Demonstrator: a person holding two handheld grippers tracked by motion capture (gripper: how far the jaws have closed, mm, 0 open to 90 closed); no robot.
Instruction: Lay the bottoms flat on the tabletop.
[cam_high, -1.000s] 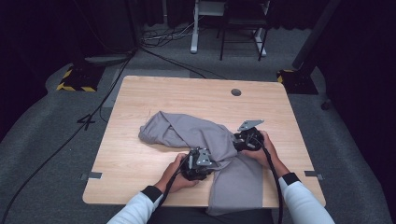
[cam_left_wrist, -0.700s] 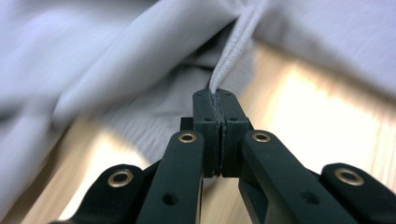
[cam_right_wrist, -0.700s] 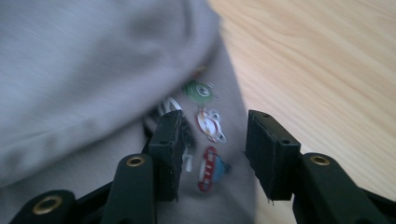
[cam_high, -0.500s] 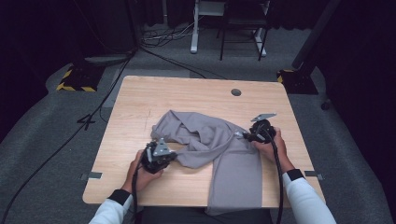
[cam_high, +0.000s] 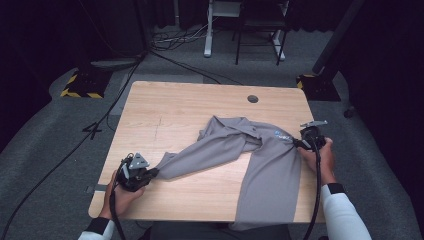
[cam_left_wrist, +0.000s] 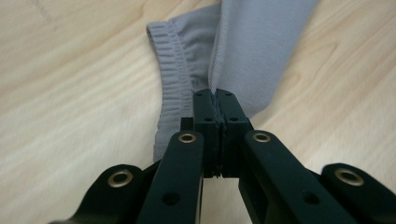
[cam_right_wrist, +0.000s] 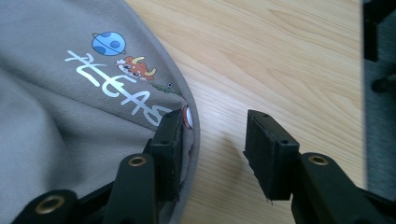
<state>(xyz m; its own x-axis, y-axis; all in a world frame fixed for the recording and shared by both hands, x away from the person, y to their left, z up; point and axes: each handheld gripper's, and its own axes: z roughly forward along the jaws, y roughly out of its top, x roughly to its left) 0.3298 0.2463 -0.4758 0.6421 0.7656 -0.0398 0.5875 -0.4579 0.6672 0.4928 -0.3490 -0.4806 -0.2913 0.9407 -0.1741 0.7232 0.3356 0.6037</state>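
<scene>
1. Shirt (cam_high: 260, 160), grey, lies across the worktop (cam_high: 190, 105), its sleeve clamped in the left tool (cam_left_wrist: 215, 109), whose jaws are pressed together.
2. Since earlier, that tool has dragged the sleeve out toward the worktop's near left corner.
3. Right tool (cam_right_wrist: 212, 140), jaws apart, has been closing at the shirt's printed edge, now farther right.

Grey shirt (cam_high: 260, 155) with a ribbed cuff; printed on it, white characters, a blue spotted planet and a small red-brown horned figure (cam_right_wrist: 135, 67). Pale wood-grain tabletop (cam_high: 190, 105). Black tool (cam_left_wrist: 215, 135) with brass rivets.
</scene>
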